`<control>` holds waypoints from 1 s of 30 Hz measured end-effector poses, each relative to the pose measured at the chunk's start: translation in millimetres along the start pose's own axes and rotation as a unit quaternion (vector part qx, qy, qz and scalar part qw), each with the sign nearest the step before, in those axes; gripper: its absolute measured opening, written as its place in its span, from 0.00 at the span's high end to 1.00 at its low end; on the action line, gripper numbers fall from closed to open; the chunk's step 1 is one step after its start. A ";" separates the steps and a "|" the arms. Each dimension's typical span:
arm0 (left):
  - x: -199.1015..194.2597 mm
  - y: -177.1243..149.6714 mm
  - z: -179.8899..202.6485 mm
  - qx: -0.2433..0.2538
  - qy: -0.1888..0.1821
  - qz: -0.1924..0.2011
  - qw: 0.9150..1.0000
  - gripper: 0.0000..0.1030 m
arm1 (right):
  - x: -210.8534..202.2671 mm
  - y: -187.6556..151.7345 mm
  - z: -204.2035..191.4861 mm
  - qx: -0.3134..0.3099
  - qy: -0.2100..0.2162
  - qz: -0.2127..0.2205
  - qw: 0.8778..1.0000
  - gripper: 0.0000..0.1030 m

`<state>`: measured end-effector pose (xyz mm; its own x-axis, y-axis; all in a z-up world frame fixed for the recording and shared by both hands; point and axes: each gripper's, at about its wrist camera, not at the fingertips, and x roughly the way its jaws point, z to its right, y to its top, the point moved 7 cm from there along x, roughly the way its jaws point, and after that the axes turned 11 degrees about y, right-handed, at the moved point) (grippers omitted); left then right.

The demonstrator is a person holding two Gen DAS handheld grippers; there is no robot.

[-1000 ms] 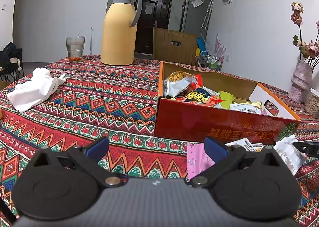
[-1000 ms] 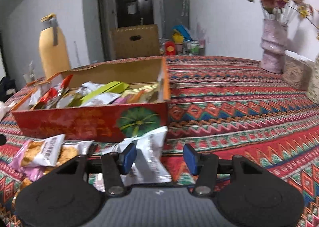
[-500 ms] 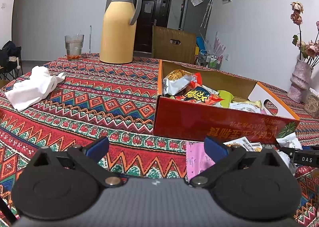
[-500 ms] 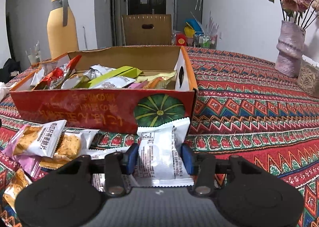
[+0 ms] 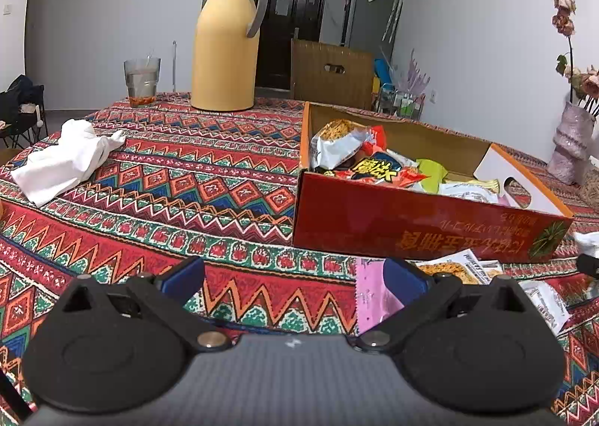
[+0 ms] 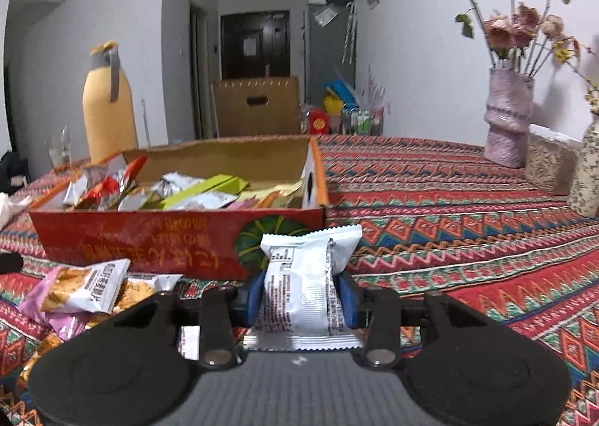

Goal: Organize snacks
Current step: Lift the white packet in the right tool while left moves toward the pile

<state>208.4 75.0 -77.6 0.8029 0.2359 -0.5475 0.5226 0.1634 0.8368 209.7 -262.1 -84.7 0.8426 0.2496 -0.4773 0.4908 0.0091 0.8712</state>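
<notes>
Near counter's front edge, right gripper [image 6: 302,295] jaws closing on white snack packet [image 6: 305,276]; slick wrapper risking slipping before red box [image 6: 149,238]. Left gripper [image 5: 294,276] jaws gaping, empty.

White snack pkt [image 6: 305,287] w/ black print stands upright, lifted, just in front of red box [image 6: 149,244]. Box is open, full of mixed pkts. Loose pkts [image 6: 80,285] lie in front of box, left side.

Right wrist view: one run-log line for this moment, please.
right tool: closing, pads on white snack packet | left tool: open, empty | snack box: part filled
</notes>
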 end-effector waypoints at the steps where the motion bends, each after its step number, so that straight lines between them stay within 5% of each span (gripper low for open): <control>1: 1.5 0.1 0.4 0.002 0.004 -0.005 1.000 0.00 | -4.5 -0.4 2.0 0.002 0.002 0.004 1.000 0.61; 8: -12.3 6.0 9.9 0.031 0.029 0.007 0.999 0.00 | -20.9 -6.9 15.5 0.011 0.006 0.016 1.000 0.61; 20: -51.8 -3.1 64.4 0.060 -0.027 0.004 0.998 0.00 | -22.8 -17.0 30.2 0.015 0.015 0.018 1.000 0.61; 30: -57.1 -22.8 96.1 0.068 -0.051 -0.038 0.996 0.00 | -24.4 -23.1 26.4 0.006 0.029 0.020 0.999 0.61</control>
<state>178.2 -34.3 -64.6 0.7811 0.1282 -0.6111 0.6111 0.0444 0.7903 183.5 -294.0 -96.2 0.8474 0.3055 -0.4342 0.4597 -0.0130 0.8880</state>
